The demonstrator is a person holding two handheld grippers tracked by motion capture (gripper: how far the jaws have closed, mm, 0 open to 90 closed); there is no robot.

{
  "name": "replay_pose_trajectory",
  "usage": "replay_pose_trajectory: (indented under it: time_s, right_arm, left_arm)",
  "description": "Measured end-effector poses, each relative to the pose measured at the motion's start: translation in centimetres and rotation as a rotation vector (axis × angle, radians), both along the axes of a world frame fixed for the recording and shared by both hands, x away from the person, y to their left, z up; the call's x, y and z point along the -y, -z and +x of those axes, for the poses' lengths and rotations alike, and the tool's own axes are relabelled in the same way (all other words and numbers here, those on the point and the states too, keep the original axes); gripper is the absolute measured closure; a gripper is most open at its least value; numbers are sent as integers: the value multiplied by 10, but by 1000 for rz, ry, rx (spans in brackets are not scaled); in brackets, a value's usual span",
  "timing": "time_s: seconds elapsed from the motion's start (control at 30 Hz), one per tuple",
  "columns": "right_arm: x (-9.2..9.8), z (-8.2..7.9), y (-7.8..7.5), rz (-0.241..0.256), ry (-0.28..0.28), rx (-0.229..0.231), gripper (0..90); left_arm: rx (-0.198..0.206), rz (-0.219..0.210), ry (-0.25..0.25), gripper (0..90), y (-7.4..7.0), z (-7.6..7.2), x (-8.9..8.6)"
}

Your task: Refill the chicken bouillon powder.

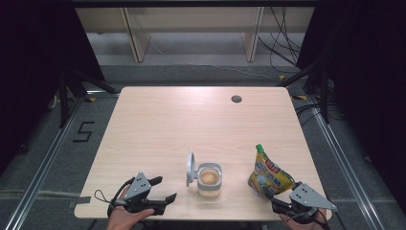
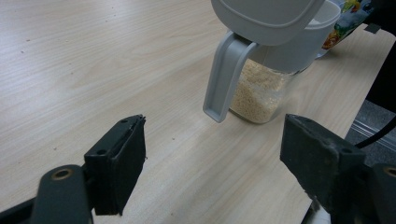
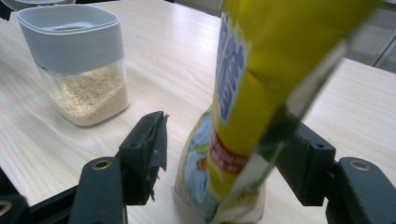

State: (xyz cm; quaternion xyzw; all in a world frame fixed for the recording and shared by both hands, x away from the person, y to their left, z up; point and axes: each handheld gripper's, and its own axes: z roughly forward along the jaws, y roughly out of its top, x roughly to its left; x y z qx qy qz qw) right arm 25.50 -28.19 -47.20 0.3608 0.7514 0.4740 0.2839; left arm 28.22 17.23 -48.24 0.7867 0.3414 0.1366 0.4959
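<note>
A big wooden table [image 1: 158, 124] stands in the middle. It is light brown. Near its far right corner there is a small round hole [image 1: 236, 99]. The floor [image 1: 349, 158] around the table is grey. On the floor to the left, a black number 5 [image 1: 84, 131] is marked. A long metal rail [image 1: 43, 167] runs along the floor on that side. Behind the table stand two pale wooden boards [image 1: 135, 36]. Black cables [image 1: 280, 45] hang and trail at the back right. Dark curtains [image 1: 28, 62] close in both sides.
</note>
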Motion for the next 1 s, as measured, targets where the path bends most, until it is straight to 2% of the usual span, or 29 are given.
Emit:
replay_pose_trajectory:
  time_s: [0.07, 0.1, 0.13, 0.17, 0.23, 0.27, 0.3, 0.33, 0.37, 0.4, 0.43, 0.47, 0.5, 0.57, 0.63, 0.73, 0.77, 0.8, 0.83, 0.9, 0.93, 0.97, 1.0]
  right_arm:
    - [2, -3, 0, 5, 7, -15, 364]
    - [3, -3, -1, 4, 16, -4, 357]
    - [4, -5, -1, 11, 19, -28, 348]
    - [5, -8, -1, 19, 47, -44, 350]
    - [6, -8, -1, 11, 41, -30, 350]
    - [8, -12, -1, 31, 57, -56, 341]
    - [8, -12, -1, 31, 57, -56, 341]
    - [9, -10, -1, 19, 38, -45, 336]
    - [10, -12, 0, 4, 48, -45, 326]
    - [10, -13, 0, 11, 47, -49, 326]
    - [10, -13, 0, 11, 47, -49, 326]
    - [11, -15, 0, -12, 58, -38, 310]
    - [11, -15, 0, -12, 58, -38, 310]
    - [13, -19, 0, -1, 65, -85, 292]
    - [14, -21, 0, -12, 57, -91, 276]
    - [14, -27, 1, -13, 82, -137, 260]
    - [15, -25, 3, -22, 56, -120, 260]
    - [15, -25, 3, -22, 56, -120, 260]
    - [14, -28, 3, -35, 50, -139, 261]
    - [13, -29, 4, -26, 49, -148, 261]
    - [14, -29, 3, -50, 51, -128, 261]
    - [13, -29, 4, -47, 44, -141, 261]
    - [13, -30, 4, -48, 48, -146, 261]
  left_arm:
    - [1, 3, -1, 219, 0, 0, 0]
    - [0, 0, 0, 219, 0, 0, 0]
    - [0, 0, -1, 219, 0, 0, 0]
    - [0, 0, -1, 219, 0, 0, 0]
    - [1, 0, -1, 219, 0, 0, 0]
    - [1, 0, -1, 219, 0, 0, 0]
    - [1, 0, -1, 219, 0, 0, 0]
    - [-1, -16, -8, 219, 0, 0, 1]
    - [-3, -16, -9, 219, 0, 0, 1]
    - [2, 19, -2, 219, 0, 0, -2]
    - [2, 19, -2, 219, 0, 0, -2]
    - [-2, -16, -9, 219, 0, 0, 1]
    - [-2, -16, -9, 219, 0, 0, 1]
    - [2, 2, -10, 219, -1, 0, -1]
    - [-2, -14, -13, 219, 0, -1, 1]
    - [-4, -14, -13, 218, 0, -1, 1]
    - [-2, -5, -8, 216, 0, 0, 0]
    - [-2, -5, -8, 216, 0, 0, 0]
    - [21, 13, 9, 216, -1, 2, -2]
    - [21, 12, 7, 216, -1, 2, -2]
    - [10, 5, 0, 216, -1, 1, -1]
    - [-1, -6, -11, 216, 0, 0, -1]
    - [18, 12, 7, 216, -1, 2, -2]
